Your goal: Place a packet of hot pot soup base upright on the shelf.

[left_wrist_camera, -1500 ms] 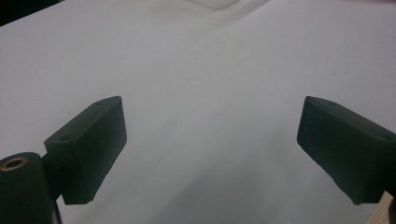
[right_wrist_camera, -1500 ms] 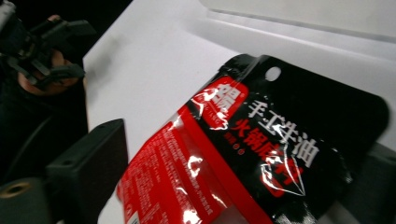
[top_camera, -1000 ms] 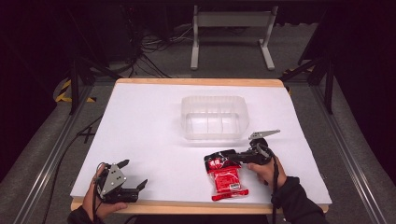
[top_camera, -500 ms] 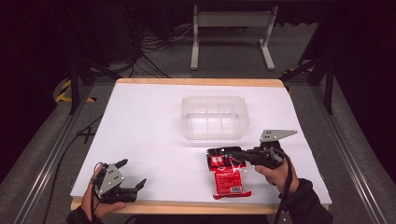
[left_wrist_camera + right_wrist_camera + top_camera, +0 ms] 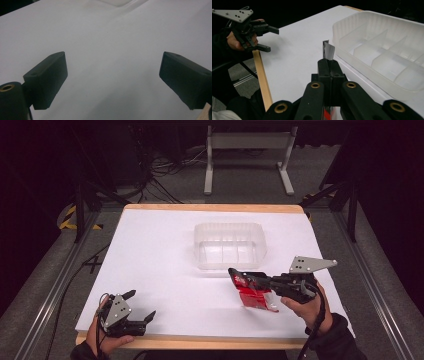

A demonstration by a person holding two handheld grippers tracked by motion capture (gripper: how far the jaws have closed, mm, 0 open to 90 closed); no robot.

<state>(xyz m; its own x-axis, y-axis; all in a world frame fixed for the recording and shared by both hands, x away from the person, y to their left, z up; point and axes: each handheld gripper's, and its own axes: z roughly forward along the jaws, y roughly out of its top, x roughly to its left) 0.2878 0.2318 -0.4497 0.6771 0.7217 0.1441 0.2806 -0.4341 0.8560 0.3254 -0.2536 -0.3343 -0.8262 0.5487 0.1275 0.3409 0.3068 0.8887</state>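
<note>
High view: right gripper [image 5: 235,273] is clenched on the top edge of a red packet [image 5: 254,296]. The packet hangs from the jaw tips, tilted, its lower end touching or just over the white table sheet [image 5: 165,250]; which of the two I cannot tell. It sits at the near right of the table, just near of the clear plastic tray [image 5: 230,245] and apart from it. The jaws point left, toward the table's middle; the person's right hand [image 5: 306,306] holds the body from the near right.

Right gripper view adds what the high view lacks: the two black jaws stand pressed together, with a thin silvery strip of the packet's edge [image 5: 327,51] sticking up past the tips, and a sliver of red below them. The tray [image 5: 384,57] shows inner dividers forming several compartments. Far off in this view, the left gripper [image 5: 268,38] shows with its jaws apart.

Left gripper view: both jaws stand wide apart, released, nothing between them, bare white sheet [image 5: 112,45] beneath. High view places the left gripper [image 5: 140,307] at the near left corner, well apart from the packet.
</note>
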